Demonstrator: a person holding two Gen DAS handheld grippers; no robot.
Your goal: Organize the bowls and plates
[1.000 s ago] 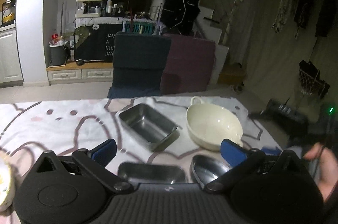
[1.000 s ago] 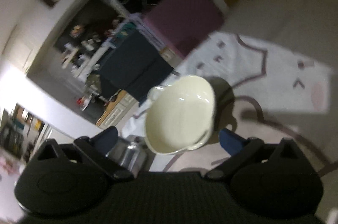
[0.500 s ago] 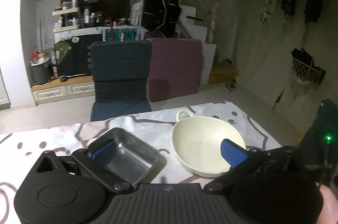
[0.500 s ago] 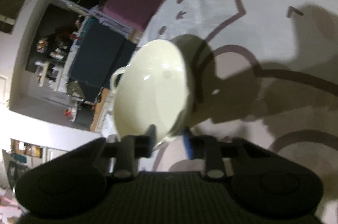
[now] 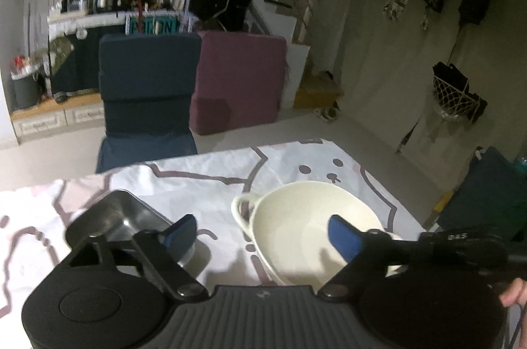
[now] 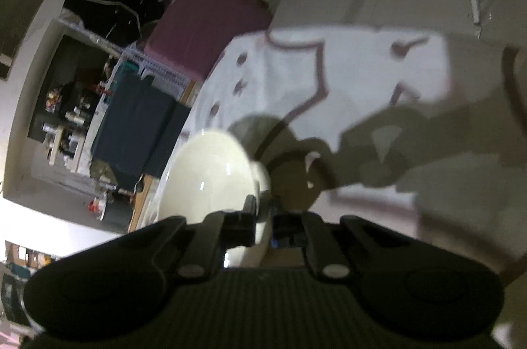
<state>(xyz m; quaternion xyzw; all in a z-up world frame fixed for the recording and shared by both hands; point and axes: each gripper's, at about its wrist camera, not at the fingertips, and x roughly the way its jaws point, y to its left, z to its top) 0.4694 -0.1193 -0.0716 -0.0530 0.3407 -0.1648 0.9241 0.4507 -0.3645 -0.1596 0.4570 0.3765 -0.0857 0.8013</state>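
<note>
- Pinching the near rim of the cream bowl (image 6: 210, 171), the right gripper (image 6: 263, 217) has its jaws drawn almost together, one pad inside the bowl and one outside.
- Narrowing its jaws, the left gripper (image 5: 260, 233) has the bowl's (image 5: 296, 217) handled edge between its blue pads (image 5: 342, 237), which press on nothing.
- Beside the bowl, to its left in the left wrist view, a steel tray (image 5: 122, 217) sits on the bench's printed cloth (image 5: 204, 174).
- Beyond the bench stand a navy chair (image 5: 148, 92) and a maroon cushion block (image 5: 240, 79).

Right tongs (image 6: 263, 219) now clamped on the cream bowl's (image 6: 210, 174) rim — left tongs (image 5: 260, 233) closing, nearer it.
</note>
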